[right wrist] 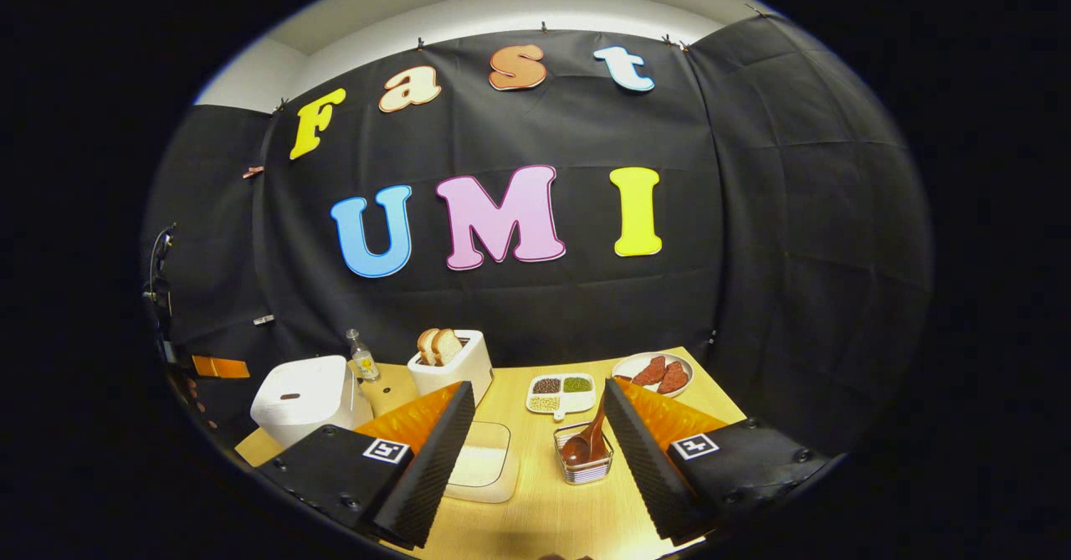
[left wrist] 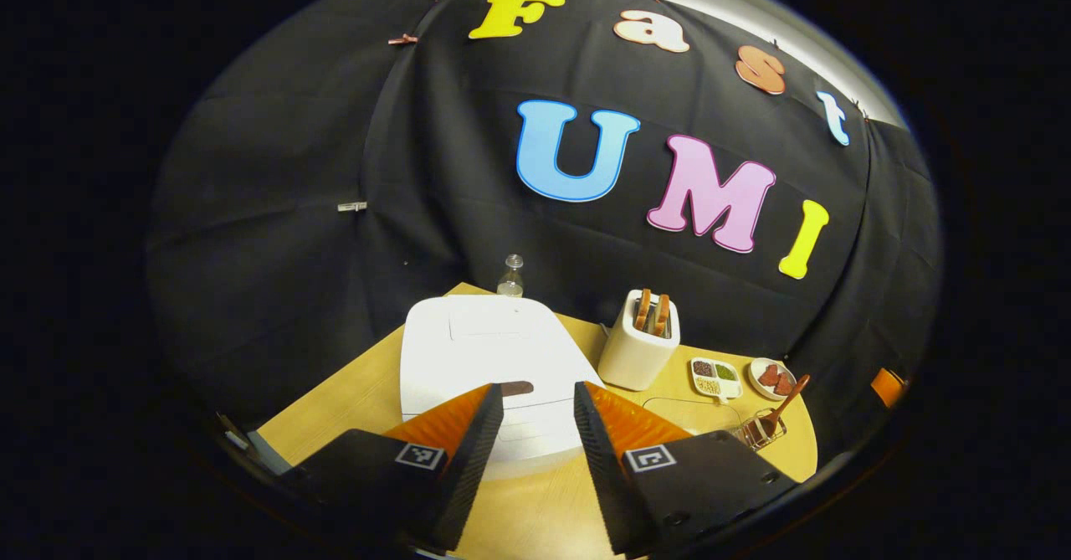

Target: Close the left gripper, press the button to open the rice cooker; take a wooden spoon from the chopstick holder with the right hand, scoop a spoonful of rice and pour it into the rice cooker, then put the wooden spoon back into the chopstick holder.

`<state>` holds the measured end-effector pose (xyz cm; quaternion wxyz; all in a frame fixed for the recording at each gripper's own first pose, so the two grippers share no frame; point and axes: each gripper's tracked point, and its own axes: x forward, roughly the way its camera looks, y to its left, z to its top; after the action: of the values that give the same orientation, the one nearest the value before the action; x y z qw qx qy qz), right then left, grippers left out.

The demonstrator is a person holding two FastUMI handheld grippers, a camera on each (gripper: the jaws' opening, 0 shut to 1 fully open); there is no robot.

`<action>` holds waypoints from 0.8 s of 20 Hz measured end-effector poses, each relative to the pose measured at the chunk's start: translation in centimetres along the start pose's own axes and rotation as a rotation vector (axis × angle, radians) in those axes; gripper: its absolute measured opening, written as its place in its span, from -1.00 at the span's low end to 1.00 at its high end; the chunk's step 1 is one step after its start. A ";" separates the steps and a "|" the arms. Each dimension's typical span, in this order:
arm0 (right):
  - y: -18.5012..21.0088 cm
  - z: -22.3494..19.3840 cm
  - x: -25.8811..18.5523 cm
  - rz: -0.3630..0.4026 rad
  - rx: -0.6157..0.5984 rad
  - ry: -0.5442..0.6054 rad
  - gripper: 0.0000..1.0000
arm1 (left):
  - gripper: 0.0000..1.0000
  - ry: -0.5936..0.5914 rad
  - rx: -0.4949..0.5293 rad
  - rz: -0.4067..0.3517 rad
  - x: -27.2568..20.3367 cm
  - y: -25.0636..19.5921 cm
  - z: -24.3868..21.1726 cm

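At the bottom of the left gripper view, the left gripper is held with its two fingers apart above the front edge of the white rice cooker, whose lid is shut; a small dark button is seen on the lid just between and beyond the fingertips. The first step is judged to be in hand: the fingers are yet to be brought together, after which the closed tip would need to be lowered squarely onto the button. In the right gripper view, the right gripper is likewise held with its fingers spread and nothing between them, above the wooden table. Just ahead, between its fingers, a wire chopstick holder is shown with the wooden spoon leaning in it, and a white tub of rice is revealed beside it, its contents hard to make out from the other side. Farther back, a divided dish of grains, a toaster with bread, a plate of reddish food and a small bottle are set near the wall
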<state>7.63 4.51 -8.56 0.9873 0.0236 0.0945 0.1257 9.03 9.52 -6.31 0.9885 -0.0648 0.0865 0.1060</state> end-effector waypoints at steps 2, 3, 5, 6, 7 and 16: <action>-0.6 -0.3 0.1 -0.009 0.006 0.006 0.95 | 0.08 0.034 -0.022 -0.009 1.3 0.5 -1.0; -1.0 -0.4 0.1 -0.016 0.010 0.005 0.95 | -0.05 0.045 -0.033 -0.016 2.0 0.7 -1.2; -1.8 -0.4 0.0 -0.030 0.015 0.001 0.95 | -0.44 0.079 -0.038 0.025 3.3 2.0 -2.1; -2.2 -0.5 -0.1 -0.040 0.016 0.000 0.95 | -0.75 0.077 -0.037 0.070 3.9 3.1 -2.3; -2.7 -0.5 -0.2 -0.059 0.016 -0.001 0.95 | -0.82 0.075 -0.038 0.085 4.6 3.6 -2.2; -6.5 -2.1 -2.1 -0.166 0.061 0.018 0.95 | -0.87 0.107 0.026 0.031 9.2 3.3 -3.0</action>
<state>6.85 -2.26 -10.71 0.9922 0.0449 0.1086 0.0409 16.65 14.06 -11.34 0.9815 -0.0563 0.1416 0.1163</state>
